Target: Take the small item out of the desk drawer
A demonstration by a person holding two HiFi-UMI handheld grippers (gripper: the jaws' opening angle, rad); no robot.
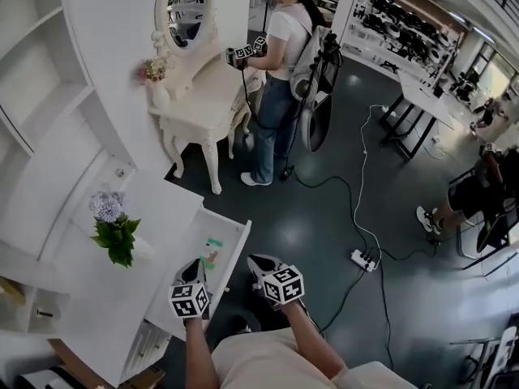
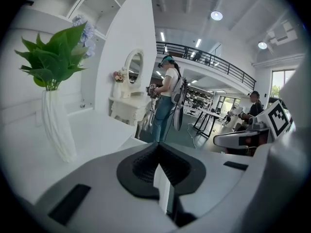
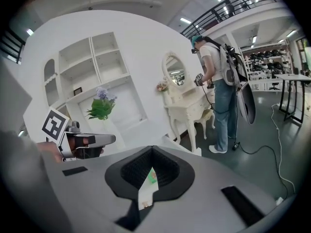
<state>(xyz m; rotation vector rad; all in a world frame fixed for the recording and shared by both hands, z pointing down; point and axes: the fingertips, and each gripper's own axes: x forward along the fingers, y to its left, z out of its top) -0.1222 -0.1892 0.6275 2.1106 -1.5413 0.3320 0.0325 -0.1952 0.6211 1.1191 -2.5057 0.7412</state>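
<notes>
Beside white desk (image 1: 166, 205) with open drawer (image 1: 236, 245), dark floor (image 1: 324, 209), trailing cable (image 1: 355, 203).

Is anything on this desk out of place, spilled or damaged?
Only the drawer stands open, with a small green item lying in it. The vase of flowers stands upright, and nothing looks spilled or broken.

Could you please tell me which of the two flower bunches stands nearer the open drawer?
The purple bunch with green leaves on the desk beside the open drawer; the pink bunch sits farther off on the dressing table.
</notes>
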